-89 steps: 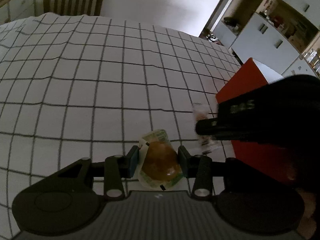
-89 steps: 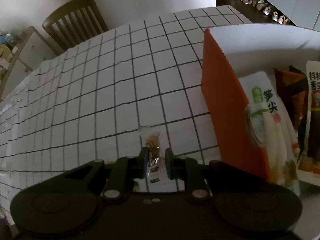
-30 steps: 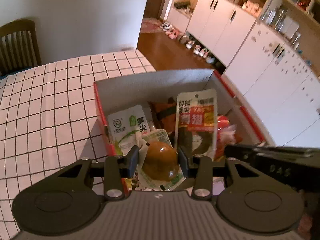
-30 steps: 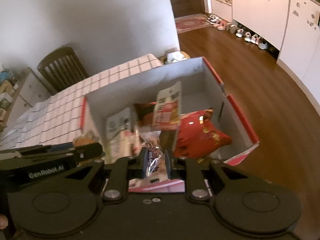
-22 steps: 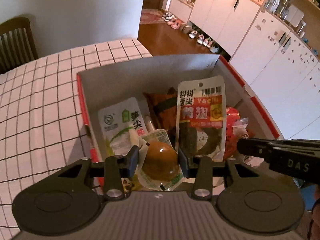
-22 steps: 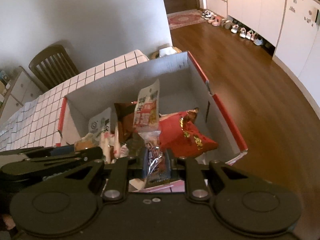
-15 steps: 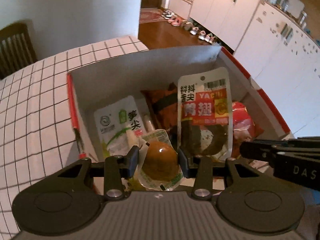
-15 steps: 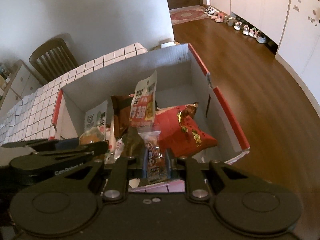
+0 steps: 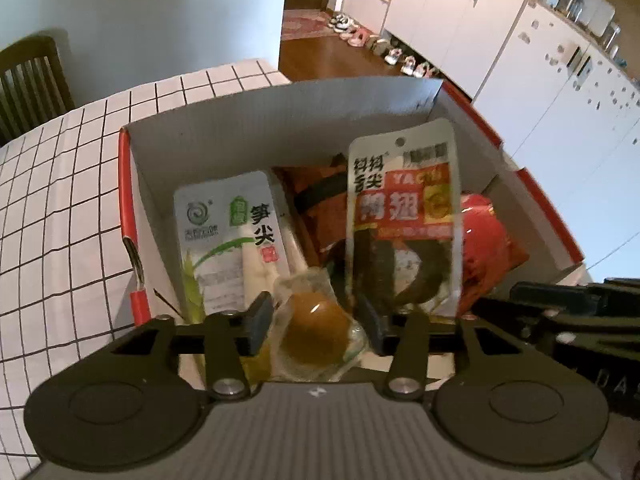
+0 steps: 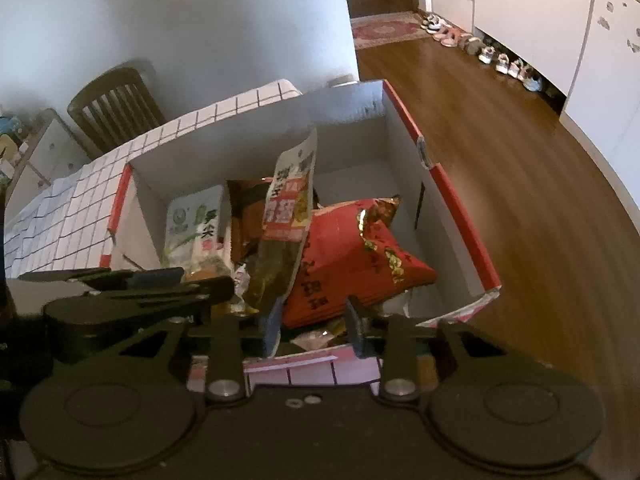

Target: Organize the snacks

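A red-rimmed white cardboard box (image 9: 124, 184) holds several snack packs: a white-green pouch (image 9: 232, 236), a tall upright pouch with a red label (image 9: 404, 208) and a red bag (image 10: 352, 256). My left gripper (image 9: 316, 324) hangs over the box's near left corner. Its jaws are opening, and a clear packet with a brown egg (image 9: 316, 328) sits loose between the pads. My right gripper (image 10: 314, 324) is over the near edge of the box (image 10: 460, 216), with its jaws opening and nothing between them. A small wrapper (image 10: 316, 336) lies just below them.
The box stands at the edge of a table with a black-checked white cloth (image 9: 60, 200). A wooden chair (image 10: 116, 108) stands behind the table. Wooden floor (image 10: 520, 160) and white cabinets (image 9: 480, 40) lie to the right, with shoes along their base.
Both grippers came down closer over the box. The right jaws parted and the small snack packet left them. The left jaws widened around the egg packet.
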A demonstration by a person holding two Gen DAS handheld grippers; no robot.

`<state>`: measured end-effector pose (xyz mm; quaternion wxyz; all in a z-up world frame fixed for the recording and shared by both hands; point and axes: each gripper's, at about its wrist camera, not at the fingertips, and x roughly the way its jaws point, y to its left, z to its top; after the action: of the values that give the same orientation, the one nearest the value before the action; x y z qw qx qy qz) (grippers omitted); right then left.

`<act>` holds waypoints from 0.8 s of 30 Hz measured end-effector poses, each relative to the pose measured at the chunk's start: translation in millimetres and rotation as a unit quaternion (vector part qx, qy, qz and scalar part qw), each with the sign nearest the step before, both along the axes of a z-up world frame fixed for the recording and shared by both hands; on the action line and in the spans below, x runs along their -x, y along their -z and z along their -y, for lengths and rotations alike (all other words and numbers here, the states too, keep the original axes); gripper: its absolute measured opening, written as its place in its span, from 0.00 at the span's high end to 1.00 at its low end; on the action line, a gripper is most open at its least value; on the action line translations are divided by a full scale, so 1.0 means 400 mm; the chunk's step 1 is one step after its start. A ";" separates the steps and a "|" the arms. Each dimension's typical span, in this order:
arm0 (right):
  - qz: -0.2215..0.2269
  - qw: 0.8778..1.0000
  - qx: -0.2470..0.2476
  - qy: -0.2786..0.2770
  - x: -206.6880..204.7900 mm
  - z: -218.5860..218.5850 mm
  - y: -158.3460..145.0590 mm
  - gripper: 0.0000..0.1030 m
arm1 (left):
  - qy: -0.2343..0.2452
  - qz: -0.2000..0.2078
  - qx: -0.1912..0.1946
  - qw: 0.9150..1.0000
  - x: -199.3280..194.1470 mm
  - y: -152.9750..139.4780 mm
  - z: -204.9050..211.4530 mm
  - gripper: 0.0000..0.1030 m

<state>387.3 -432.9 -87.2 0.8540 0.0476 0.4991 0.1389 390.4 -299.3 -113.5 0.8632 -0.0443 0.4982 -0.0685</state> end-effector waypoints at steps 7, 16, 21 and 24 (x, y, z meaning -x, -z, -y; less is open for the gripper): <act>0.022 1.000 -0.009 -0.008 0.026 0.008 -0.028 0.49 | -0.010 0.029 -0.004 1.000 0.045 -0.049 -0.007 0.30; 0.062 0.998 -0.012 -0.026 0.102 0.002 -0.082 0.34 | -0.015 0.061 -0.008 0.998 0.133 -0.121 -0.045 0.30; 0.092 0.995 -0.020 -0.032 0.155 -0.005 -0.123 0.26 | 0.001 0.092 -0.010 0.996 0.197 -0.171 -0.067 0.30; 0.110 0.993 -0.024 -0.034 0.188 -0.011 -0.143 0.23 | 0.009 0.108 -0.002 0.994 0.237 -0.198 -0.081 0.30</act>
<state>312.0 -428.6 -30.1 0.8971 0.0356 0.4000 0.1840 295.5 -266.9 -34.1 0.9113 -0.0302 0.4028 -0.0796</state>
